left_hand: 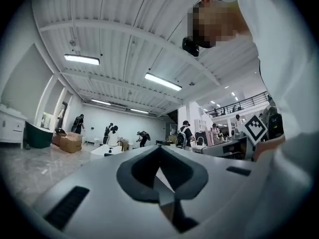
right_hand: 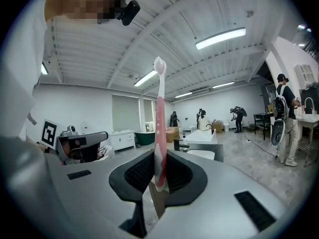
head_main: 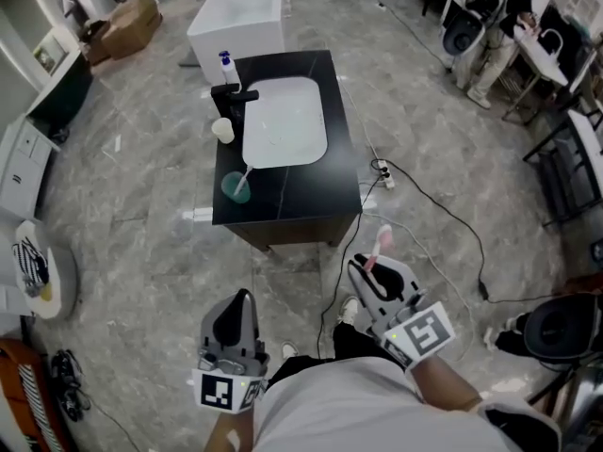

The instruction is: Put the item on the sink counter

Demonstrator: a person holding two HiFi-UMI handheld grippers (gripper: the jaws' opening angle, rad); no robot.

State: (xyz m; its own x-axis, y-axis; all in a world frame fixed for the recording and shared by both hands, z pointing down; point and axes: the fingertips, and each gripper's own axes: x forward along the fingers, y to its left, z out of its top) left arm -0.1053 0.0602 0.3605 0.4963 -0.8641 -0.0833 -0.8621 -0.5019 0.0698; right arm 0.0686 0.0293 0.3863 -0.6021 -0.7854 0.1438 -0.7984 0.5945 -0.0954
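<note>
step: carrying | right gripper (right_hand: 158, 179) clamps pink plastic toothbrush (right_hand: 159, 118) upright, well short of black sink counter (head_main: 316, 194) | left gripper (left_hand: 158, 177) closed, empty | next: approach, lay on bare countertop

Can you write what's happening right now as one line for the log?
right gripper: shut on pink toothbrush, bristles up | left gripper: shut, empty | sink counter: ahead, not reached

Left gripper (head_main: 241, 301) closed; right gripper (head_main: 364, 269) clamps toothbrush (right_hand: 159, 118).
</note>
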